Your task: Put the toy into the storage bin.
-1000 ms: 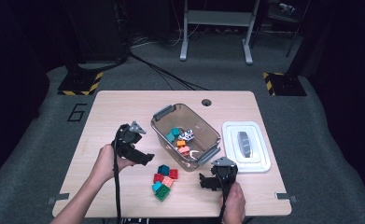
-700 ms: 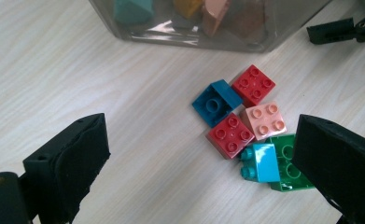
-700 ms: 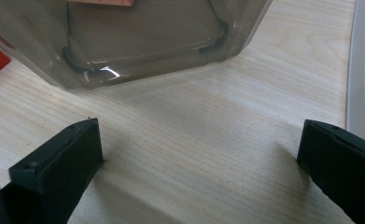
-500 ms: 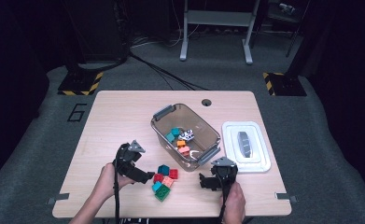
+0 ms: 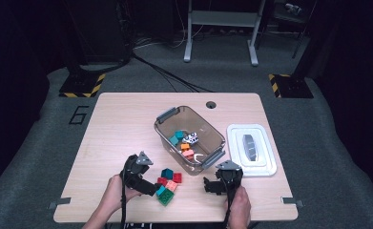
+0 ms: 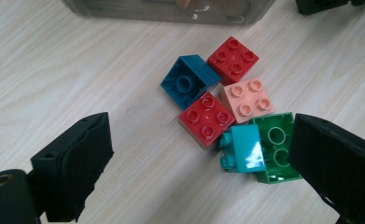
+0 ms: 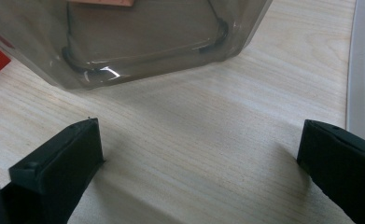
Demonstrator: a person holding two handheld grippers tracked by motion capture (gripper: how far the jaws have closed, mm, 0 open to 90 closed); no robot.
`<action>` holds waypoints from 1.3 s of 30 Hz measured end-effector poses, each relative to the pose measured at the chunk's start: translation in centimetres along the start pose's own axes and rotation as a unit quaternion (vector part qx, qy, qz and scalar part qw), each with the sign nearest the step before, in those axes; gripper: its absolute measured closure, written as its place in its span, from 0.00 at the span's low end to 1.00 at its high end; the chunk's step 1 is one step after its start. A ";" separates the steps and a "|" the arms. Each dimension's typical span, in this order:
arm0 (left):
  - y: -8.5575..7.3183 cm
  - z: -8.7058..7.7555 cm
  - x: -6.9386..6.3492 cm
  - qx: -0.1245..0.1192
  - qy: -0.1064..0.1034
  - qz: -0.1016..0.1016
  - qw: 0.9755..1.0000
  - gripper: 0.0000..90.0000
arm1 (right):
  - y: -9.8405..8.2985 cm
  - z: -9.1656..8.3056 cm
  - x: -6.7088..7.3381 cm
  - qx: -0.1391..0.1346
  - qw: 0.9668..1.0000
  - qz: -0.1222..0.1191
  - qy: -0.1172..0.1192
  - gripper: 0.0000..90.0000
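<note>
A cluster of bricks lies on the table in front of the clear bin [image 5: 167, 129]: a dark blue brick [image 6: 189, 80], two red bricks [image 6: 233, 58], a pink brick [image 6: 246, 100], a turquoise brick [image 6: 242, 149] and a green brick [image 6: 276, 148]. My left gripper [image 5: 147, 187] is open just left of the cluster, its jaws straddling it in the left gripper view [image 6: 203, 172]. My right gripper [image 5: 210, 185] is open and empty over bare wood in front of the bin's near corner [image 7: 138, 56]. Several more bricks [image 5: 184, 142] lie inside the bin.
A white lid [image 5: 251, 149] lies on the table to the right of the bin. A round hole [image 5: 211, 104] sits near the table's far edge. Bare wood spreads across the table's left half [image 5: 112, 129]. Dark floor with cables and a stand surrounds the table.
My left gripper has moved toward me and right, dropping low beside the brick cluster. The right gripper has stayed in place.
</note>
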State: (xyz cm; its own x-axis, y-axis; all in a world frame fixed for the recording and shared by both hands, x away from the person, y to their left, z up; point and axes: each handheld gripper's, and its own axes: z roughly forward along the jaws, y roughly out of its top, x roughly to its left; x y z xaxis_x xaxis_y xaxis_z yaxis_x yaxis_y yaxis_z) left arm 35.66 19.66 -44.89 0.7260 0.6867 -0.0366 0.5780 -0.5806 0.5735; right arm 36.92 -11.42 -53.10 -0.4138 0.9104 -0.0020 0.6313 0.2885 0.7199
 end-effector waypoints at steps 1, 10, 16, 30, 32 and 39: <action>0.1 0.1 -0.2 0.004 0.004 0.005 1.000 0.09 | 0.0 0.0 0.0 0.000 1.000 0.000 0.000 0.00; 0.2 1.5 -1.3 0.031 -0.003 0.016 0.999 0.15 | 0.0 0.0 0.0 0.000 1.000 0.000 0.000 0.00; 0.2 2.4 -1.9 0.046 0.005 0.017 0.999 0.31 | 0.0 0.0 0.0 0.000 1.000 -0.001 0.000 0.00; -0.4 2.8 -2.6 0.069 0.004 0.044 0.997 0.67 | 0.0 0.0 0.0 0.000 1.000 -0.001 0.002 0.00; -0.5 3.0 -2.6 0.074 0.002 0.046 0.996 0.70 | 0.0 0.0 0.0 0.000 1.000 0.000 0.000 0.00; -0.9 3.2 -2.6 0.072 -0.001 0.045 0.996 0.75 | 0.0 0.0 0.0 0.000 1.000 0.000 0.000 0.00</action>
State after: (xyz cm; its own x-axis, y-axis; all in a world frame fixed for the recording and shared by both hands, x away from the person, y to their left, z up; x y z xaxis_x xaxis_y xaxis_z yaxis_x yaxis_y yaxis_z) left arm 34.43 17.03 -47.94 0.7781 0.6280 0.0076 0.5577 -0.6965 0.4515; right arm 36.92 -11.42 -53.10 -0.4138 0.9104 -0.0017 0.6314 0.2883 0.7198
